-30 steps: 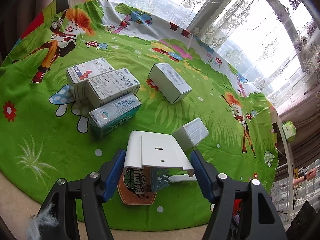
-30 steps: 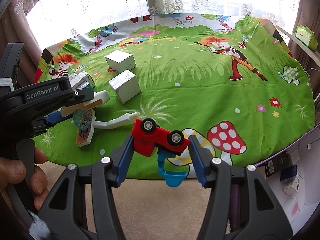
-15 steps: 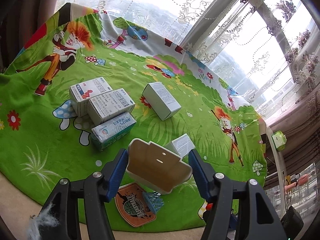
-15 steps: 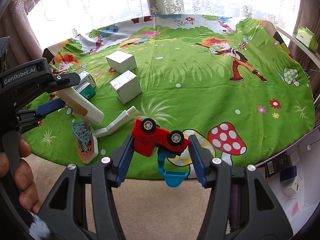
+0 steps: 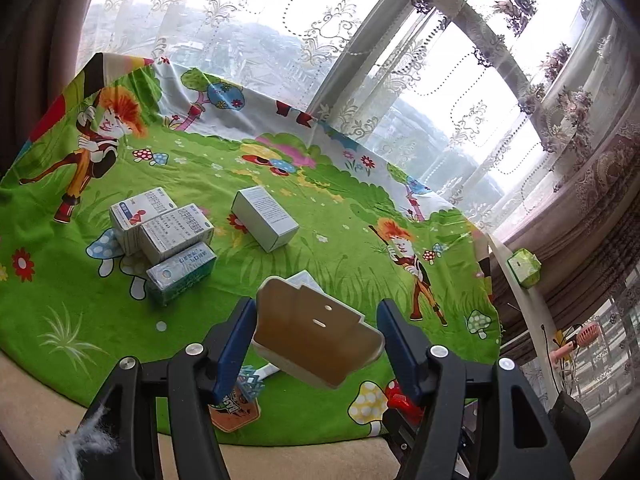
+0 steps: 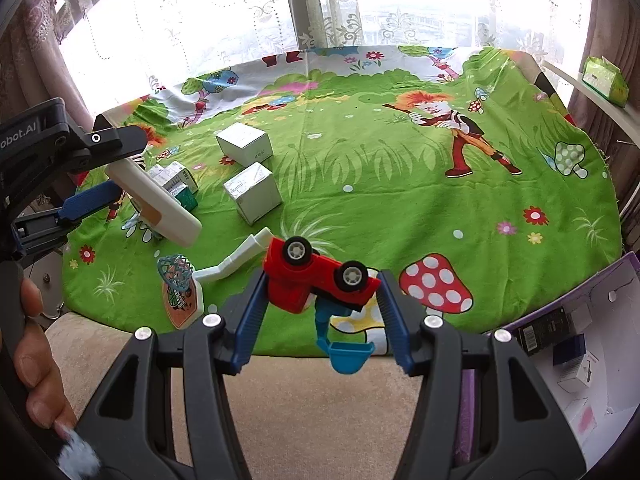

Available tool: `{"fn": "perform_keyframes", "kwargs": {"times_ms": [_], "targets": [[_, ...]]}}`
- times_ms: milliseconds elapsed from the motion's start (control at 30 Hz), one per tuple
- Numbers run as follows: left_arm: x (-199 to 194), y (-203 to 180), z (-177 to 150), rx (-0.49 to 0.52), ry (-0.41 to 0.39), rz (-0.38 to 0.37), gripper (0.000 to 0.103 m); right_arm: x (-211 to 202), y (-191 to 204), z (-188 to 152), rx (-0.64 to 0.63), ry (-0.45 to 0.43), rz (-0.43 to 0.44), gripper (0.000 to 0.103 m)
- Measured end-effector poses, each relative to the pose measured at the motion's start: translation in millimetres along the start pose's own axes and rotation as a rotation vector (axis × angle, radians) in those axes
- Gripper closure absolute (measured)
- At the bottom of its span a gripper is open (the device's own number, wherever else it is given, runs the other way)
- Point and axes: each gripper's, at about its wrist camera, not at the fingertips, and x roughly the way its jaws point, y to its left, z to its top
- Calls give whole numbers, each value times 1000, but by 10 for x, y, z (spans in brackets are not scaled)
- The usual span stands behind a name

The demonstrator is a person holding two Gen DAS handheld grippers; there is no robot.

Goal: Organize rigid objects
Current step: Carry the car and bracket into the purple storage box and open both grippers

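My left gripper [image 5: 316, 340] is shut on the white plastic base [image 5: 316, 334] of a toy basketball stand and holds it tilted above the table's near edge; it also shows in the right wrist view [image 6: 154, 200]. The stand's white pole [image 6: 236, 260], blue net [image 6: 176, 270] and orange backboard [image 6: 182, 300] lie on the green cartoon cloth [image 6: 380, 184]. My right gripper [image 6: 320, 284] is shut on a red toy excavator [image 6: 320, 276], wheels up, its blue scoop [image 6: 348, 354] hanging down past the table edge.
Three medicine boxes [image 5: 164, 236] are grouped at the left of the cloth. A white box [image 5: 264, 224] and a foil-wrapped box [image 6: 253, 192] lie near the middle. A tray with small boxes [image 6: 568, 352] sits lower right; a green box [image 6: 604, 80] on the sill.
My left gripper has lifted and tilted the white base up away from the cloth; the pole, net and backboard stayed lying down. The right gripper has held the excavator still.
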Motion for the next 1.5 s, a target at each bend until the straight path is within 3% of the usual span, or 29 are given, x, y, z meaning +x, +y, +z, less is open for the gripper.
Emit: {"fn": "perform_keyframes", "kwargs": {"times_ms": [133,167,200,467,567,633,733,867,1067,1167,1233,1267,1400,1500], "targets": [[-42,-265,-158,38,30,-83,40,-180,-181,-70,16,-14,-25,44],[-42,-338,-204,51,41,-105,43,-221,-242,-95,24,-14,-32,44],[-36,-418,-253,69,57,-124,59,-261,-309,-126,33,-14,-42,45],[50,-975,-736,199,191,-258,60,-567,-923,-471,102,13,-151,44],[79,-1027,-800,228,207,-230,53,-633,-1166,-637,142,35,-190,44],[178,-1026,-825,257,245,-207,33,-657,-1306,-717,171,46,-209,44],[374,-1006,-910,294,328,-158,33,-686,-1460,-795,203,57,-227,44],[691,-875,-959,259,430,-41,33,-679,-1549,-826,213,63,-245,44],[986,-1103,-1091,459,492,78,33,-641,-1628,-881,222,88,-268,44],[1176,-1073,-1143,484,549,118,42,-634,-1664,-907,214,99,-279,44],[1238,-1046,-1176,495,568,129,62,-632,-1701,-936,212,112,-287,44],[1231,-1049,-1178,506,560,132,65,-626,-1725,-949,213,121,-287,44],[1153,-1037,-1143,483,521,111,67,-646,-1814,-988,232,133,-292,44],[936,-1107,-1085,467,465,32,67,-697,-1855,-996,237,126,-299,44]]}}
